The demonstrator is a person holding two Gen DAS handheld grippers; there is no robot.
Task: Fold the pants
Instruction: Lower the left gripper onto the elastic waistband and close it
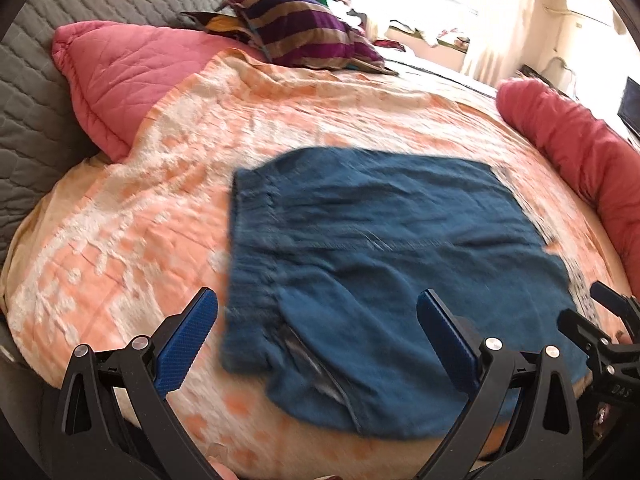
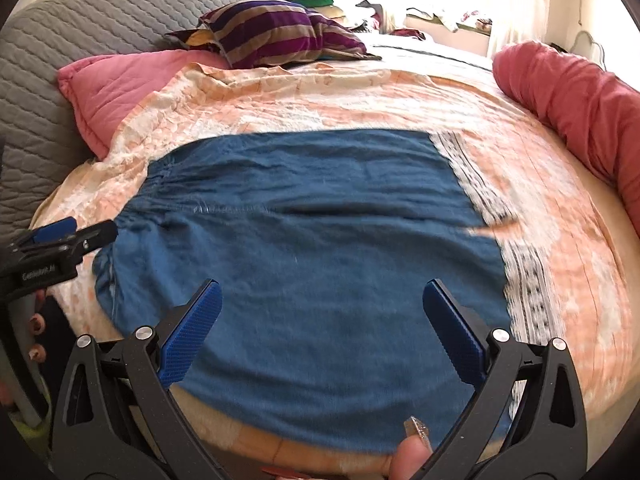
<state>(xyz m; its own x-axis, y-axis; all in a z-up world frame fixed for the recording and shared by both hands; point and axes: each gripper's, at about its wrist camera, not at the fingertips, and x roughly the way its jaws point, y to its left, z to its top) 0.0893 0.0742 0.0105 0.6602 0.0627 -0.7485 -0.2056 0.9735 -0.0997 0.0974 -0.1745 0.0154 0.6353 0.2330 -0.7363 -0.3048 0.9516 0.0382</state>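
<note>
A pair of dark teal-blue woven cotton pants (image 2: 304, 264) is lying folded into a broad, roughly rectangular slab on a bed spread with a peach-and-white patterned coverlet (image 2: 560, 208), near the front edge of the bed. The gathered elastic waistband (image 1: 252, 240) is sitting at the left end, bunched into soft ridges, and a stitched seam is running across the middle of the cloth. The left tongs (image 1: 318, 344), black arms tipped with ribbed blue pads, are hovering spread wide apart above the waistband end, gripping nothing. The right tongs (image 2: 322, 330), of the same build, are likewise standing wide apart over the middle of the pants, gripping nothing. The left wrist view is showing a slanted pocket opening (image 1: 316, 364) with pale lining near the waistband, which the other view is not showing. The right wrist view alone is revealing a white band with a small black pattern (image 2: 528, 280) just beside the right edge of the pants. Behind are resting a pink quilted pillow (image 1: 120, 80), a purple-and-tan striped cushion (image 2: 272, 32), a red bolster (image 2: 568, 92) and a grey quilted headboard (image 2: 60, 60).
</note>
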